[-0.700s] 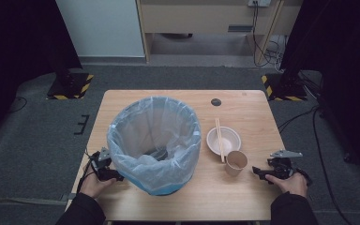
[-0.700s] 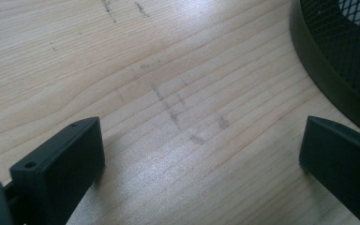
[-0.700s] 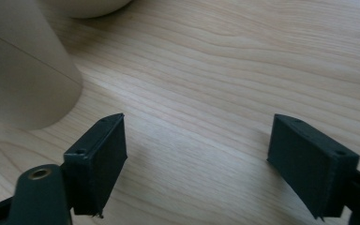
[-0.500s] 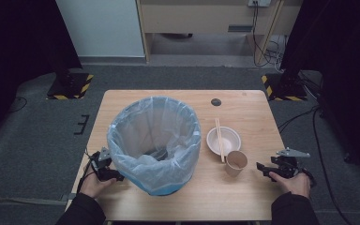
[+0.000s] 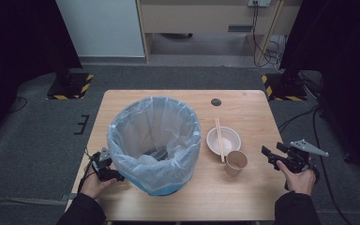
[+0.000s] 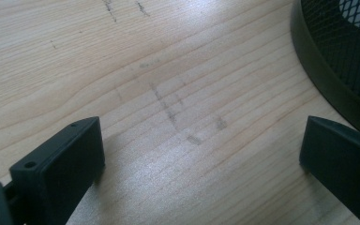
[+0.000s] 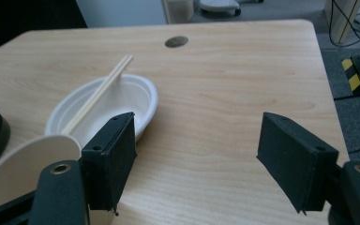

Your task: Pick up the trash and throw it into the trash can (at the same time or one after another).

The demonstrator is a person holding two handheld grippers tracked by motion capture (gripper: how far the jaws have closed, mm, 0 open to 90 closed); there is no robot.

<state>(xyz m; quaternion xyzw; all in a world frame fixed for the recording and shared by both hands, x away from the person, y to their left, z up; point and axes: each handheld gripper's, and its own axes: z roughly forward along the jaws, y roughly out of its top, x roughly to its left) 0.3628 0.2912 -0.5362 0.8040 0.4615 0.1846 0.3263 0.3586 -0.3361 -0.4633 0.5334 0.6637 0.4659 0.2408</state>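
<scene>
R gripper (image 5: 273, 156), jaws wide & empty, sits just right of paper cup (image 5: 236, 162) near table (image 5: 243, 117) front edge, L gripper (image 5: 107, 167) open & empty beside bin (image 5: 154, 140): approach cup level, straddle its wall, squeeze gently to avoid crushing.

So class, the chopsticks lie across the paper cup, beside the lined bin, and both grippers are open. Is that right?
Not quite. The chopsticks lie across the white bowl, as the high view shows; the cup stands beside it. The bin is lined, and both grippers are open.
</scene>
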